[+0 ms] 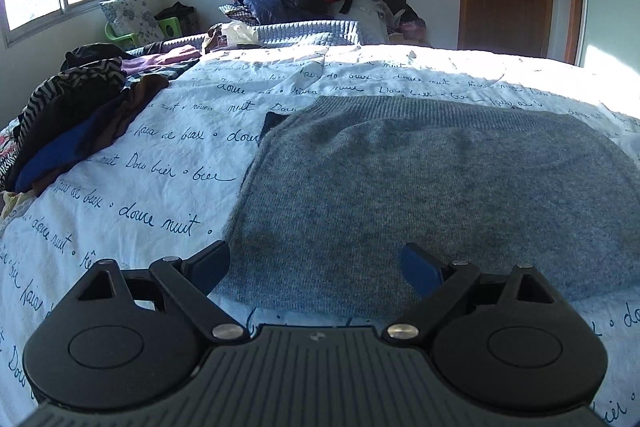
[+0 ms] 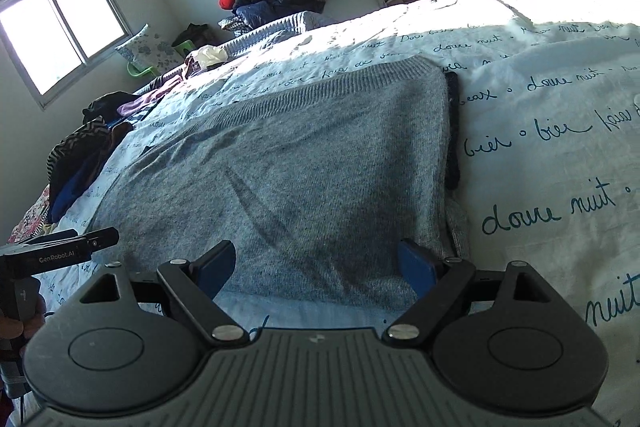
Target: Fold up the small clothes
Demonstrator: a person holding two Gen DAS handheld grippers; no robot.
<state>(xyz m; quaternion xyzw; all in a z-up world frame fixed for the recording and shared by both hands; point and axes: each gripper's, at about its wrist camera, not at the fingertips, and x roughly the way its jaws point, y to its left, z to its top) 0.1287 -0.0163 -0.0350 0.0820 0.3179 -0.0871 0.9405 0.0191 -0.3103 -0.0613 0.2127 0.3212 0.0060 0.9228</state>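
A grey knitted sweater (image 1: pixel 420 187) lies spread flat on a white bedspread printed with dark blue handwriting (image 1: pixel 140 195), and left of the sweater, at the bedspread's edge, sits a heap of dark striped, brown and blue clothes (image 1: pixel 76 131). The left gripper (image 1: pixel 316 265), black with blue pads, hangs over the sweater's near left corner with jaws wide and nothing between them. The right gripper (image 2: pixel 316 263) hangs over the sweater's near right corner, jaws equally wide and empty, with a narrow dark garment edge (image 2: pixel 452 131) showing along the sweater's right side.
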